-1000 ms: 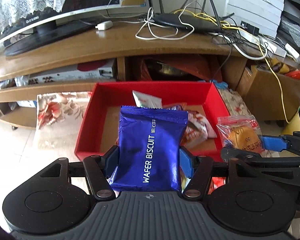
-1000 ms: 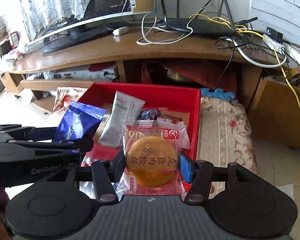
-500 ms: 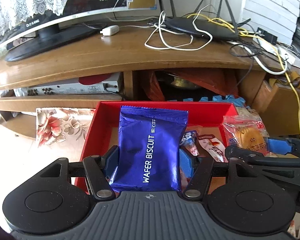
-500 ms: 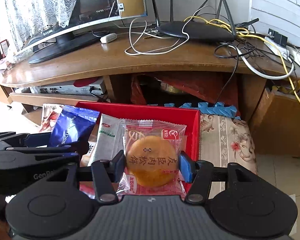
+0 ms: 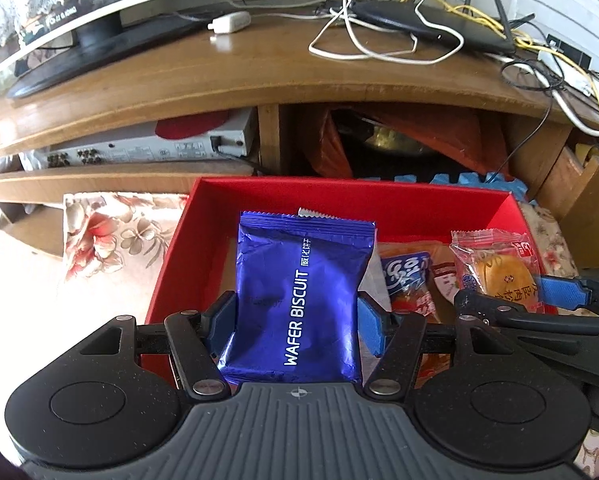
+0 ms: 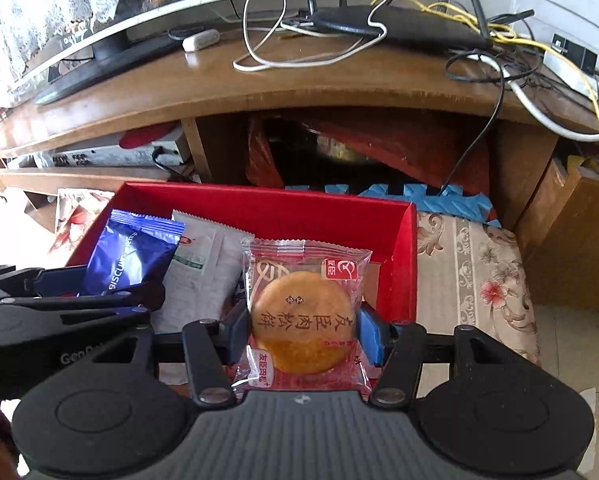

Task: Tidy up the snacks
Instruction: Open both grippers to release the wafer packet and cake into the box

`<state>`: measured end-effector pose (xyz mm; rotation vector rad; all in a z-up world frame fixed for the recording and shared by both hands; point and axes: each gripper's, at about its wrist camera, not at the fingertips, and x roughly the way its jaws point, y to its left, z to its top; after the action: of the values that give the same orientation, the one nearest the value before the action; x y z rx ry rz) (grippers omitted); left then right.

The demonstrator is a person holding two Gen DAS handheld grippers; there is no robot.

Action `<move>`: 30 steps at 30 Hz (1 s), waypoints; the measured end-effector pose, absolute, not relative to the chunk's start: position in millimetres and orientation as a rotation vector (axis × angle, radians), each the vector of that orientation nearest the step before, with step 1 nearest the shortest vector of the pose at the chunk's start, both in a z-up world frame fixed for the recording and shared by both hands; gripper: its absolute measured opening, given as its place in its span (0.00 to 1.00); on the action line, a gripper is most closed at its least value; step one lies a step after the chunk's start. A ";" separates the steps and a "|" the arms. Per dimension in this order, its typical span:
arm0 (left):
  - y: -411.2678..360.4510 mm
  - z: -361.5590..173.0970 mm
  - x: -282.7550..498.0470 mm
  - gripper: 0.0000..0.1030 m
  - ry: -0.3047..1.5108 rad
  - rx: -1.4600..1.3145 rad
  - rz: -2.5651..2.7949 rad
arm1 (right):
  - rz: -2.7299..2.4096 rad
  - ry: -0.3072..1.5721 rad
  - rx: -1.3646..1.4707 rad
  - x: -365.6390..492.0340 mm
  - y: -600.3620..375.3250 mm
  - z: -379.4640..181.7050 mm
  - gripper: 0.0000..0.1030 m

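Note:
My left gripper [image 5: 297, 322] is shut on a blue wafer biscuit packet [image 5: 299, 296], held upright over the red box [image 5: 339, 196]. My right gripper [image 6: 301, 332] is shut on a clear-wrapped round pastry cake [image 6: 303, 320], above the box's right part. Each gripper shows in the other's view: the right gripper [image 5: 539, 300] with its pastry cake [image 5: 499, 276], the left gripper [image 6: 59, 292] with the blue packet [image 6: 131, 256]. Inside the red box [image 6: 267, 200] lie a white sachet [image 6: 203, 272] and a blue-and-red snack pack [image 5: 407, 280].
The box sits on a floral cloth [image 5: 99, 232] in front of a wooden TV stand [image 5: 259, 72]. On the stand are a monitor base [image 5: 87, 52], a router [image 5: 431, 24] and tangled cables [image 5: 379, 40]. A cardboard box [image 6: 571, 224] stands at the right.
Both grippers have moved forward and lower toward the box with their packets still held. The TV stand looms closer and the box's far wall sits nearer in both views.

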<state>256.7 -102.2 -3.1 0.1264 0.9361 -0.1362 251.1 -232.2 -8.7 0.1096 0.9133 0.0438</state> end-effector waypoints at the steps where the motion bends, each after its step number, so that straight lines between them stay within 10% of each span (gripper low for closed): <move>1: -101.7 -5.0 257.7 0.66 0.945 0.123 -0.132 | 0.045 0.921 0.109 252.8 -232.0 -11.4 0.52; 30: -88.3 8.0 246.6 0.78 0.926 0.078 -0.130 | 0.064 0.883 0.138 237.9 -233.5 4.0 0.52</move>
<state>246.6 -88.3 8.0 0.0776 0.9256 -0.1301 237.9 -233.5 4.0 0.1375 0.8826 0.0636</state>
